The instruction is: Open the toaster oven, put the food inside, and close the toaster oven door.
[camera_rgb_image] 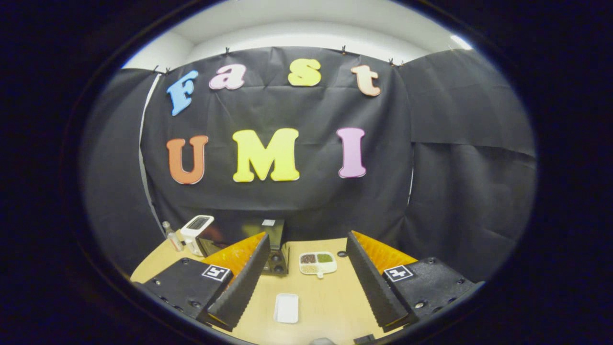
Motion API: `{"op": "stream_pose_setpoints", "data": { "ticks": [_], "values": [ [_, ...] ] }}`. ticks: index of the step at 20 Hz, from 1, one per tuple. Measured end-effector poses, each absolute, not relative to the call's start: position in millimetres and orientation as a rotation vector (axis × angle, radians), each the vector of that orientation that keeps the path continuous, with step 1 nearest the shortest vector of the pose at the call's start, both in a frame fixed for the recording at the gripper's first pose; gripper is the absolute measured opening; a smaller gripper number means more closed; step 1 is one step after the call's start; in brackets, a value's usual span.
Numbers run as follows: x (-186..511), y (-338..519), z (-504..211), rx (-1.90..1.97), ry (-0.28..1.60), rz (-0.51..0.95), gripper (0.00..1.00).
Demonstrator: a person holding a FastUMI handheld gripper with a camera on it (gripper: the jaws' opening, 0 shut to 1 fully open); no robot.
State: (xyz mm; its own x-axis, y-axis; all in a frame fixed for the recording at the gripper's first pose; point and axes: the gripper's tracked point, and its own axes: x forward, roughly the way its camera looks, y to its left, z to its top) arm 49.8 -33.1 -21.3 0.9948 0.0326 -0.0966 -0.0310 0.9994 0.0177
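Note:
A dark toaster oven (249,239) stands at the far side of the wooden table (325,297), partly hidden behind my left finger (244,282); its knobs show at its right end and its door looks shut. A white divided dish of food (317,262) lies just right of the oven, beyond the fingers. A small white tray (286,307) lies on the table between my fingers. My gripper (306,275) is open wide above the table, holding nothing.
A white device with a dark panel (196,227) and a small clear bottle (172,235) stand left of the oven. A small dark round object (341,254) sits on the table past the dish. Black cloth walls close the booth behind and to the right.

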Motion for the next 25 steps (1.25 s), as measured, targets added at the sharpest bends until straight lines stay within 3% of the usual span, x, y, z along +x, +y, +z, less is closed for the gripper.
{"op": "stream_pose_setpoints", "data": {
  "ticks": [6,25],
  "values": [
    [14.1,-69.6,8.7,-0.011,-0.01,0.069,1.0],
    [-7.0,-89.4,-14.2,0.046,0.009,0.092,1.0]
  ]
}}
